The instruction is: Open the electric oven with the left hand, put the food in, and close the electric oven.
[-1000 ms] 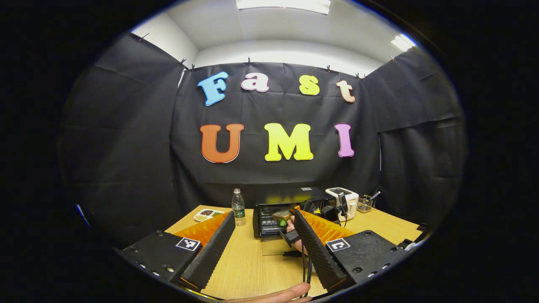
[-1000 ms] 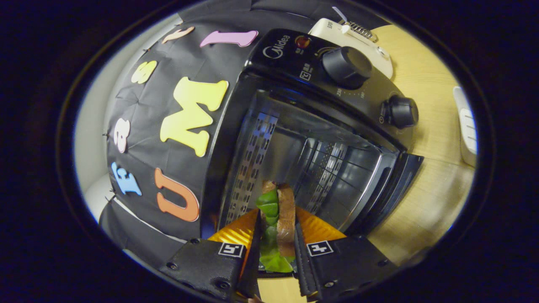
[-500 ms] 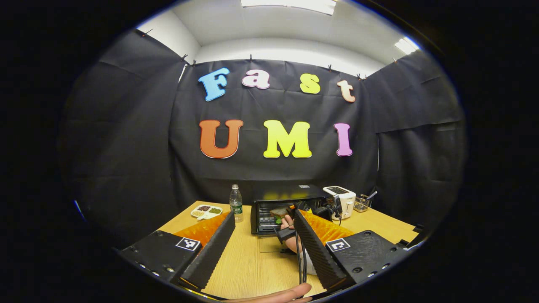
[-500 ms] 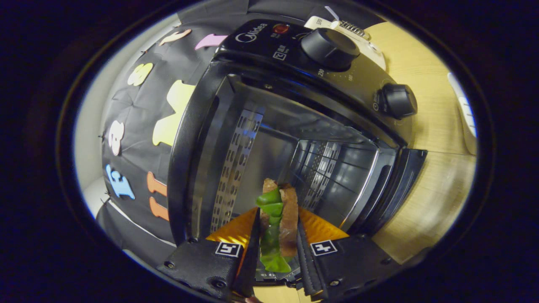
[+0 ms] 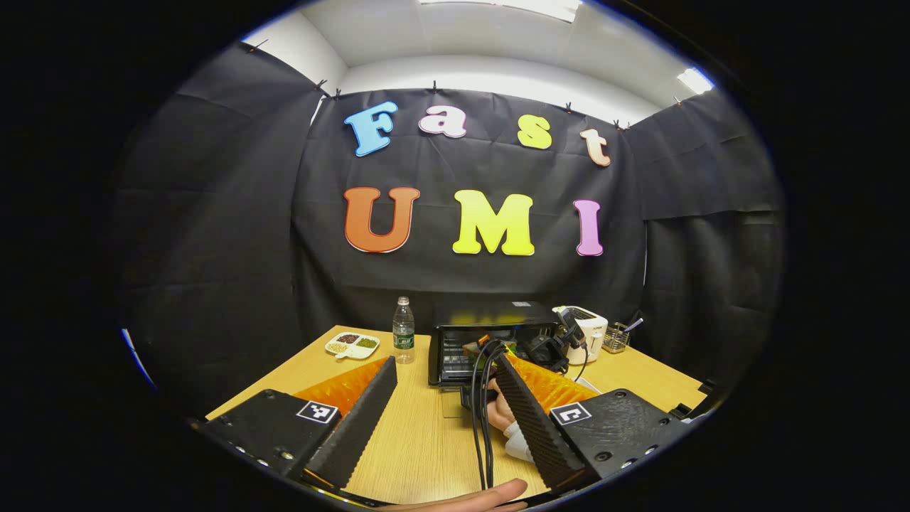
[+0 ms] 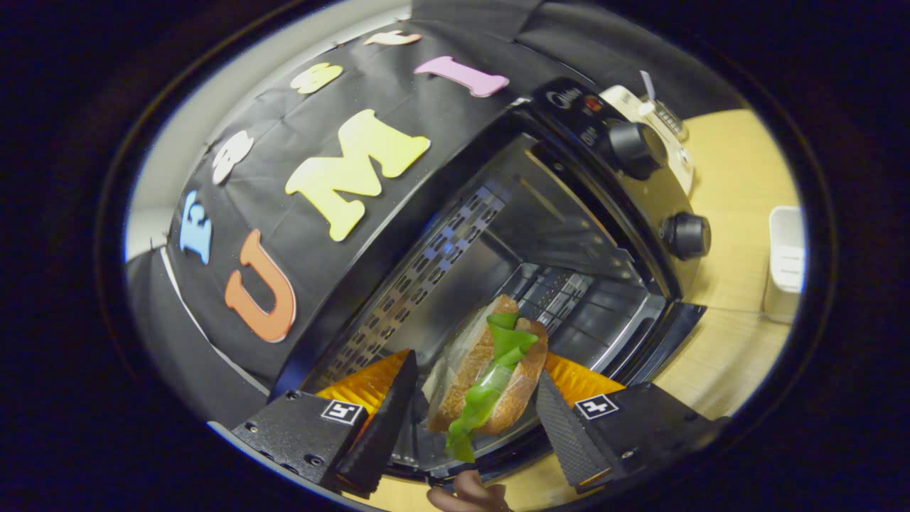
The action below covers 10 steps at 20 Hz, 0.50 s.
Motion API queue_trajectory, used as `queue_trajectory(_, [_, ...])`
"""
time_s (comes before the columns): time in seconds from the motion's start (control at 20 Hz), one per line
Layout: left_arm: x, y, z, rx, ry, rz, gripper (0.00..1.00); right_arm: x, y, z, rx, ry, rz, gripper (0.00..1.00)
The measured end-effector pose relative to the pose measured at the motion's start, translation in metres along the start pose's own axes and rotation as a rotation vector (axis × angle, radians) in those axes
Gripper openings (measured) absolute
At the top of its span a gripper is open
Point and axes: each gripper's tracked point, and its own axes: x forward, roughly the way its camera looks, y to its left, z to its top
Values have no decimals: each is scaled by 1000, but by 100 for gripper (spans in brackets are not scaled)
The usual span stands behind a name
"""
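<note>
Item: sandwich (image 6: 490,377) — between my right gripper (image 6: 473,419)'s wide-spread fingers, neither pressing it, so I judge it released at the electric oven (image 6: 569,235) mouth ahead. Left gripper (image 5: 444,412) — wide, empty, well back, clear for closing the door.

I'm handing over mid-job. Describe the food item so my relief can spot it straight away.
Find the black electric oven with two round knobs, its front open, on the wooden table. In its metal chamber, between the right gripper's spread fingers, lies the sandwich: brown seeded bread with green lettuce hanging out. It's the only food in the oven.
</note>
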Motion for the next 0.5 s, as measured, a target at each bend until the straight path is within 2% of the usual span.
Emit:
queue_trajectory(0.15, [0,6,-3,-13,5,13,93,-5,10,-13,-187,60,3,99])
queue_trajectory(0.35, [-3,-3,-5,-77,19,-39,93,-4,18,-25,-451,171,1,100])
queue_trajectory(0.5, [-6,4,-6,-70,19,-27,93,3,16,-29,-649,224,-5,100])
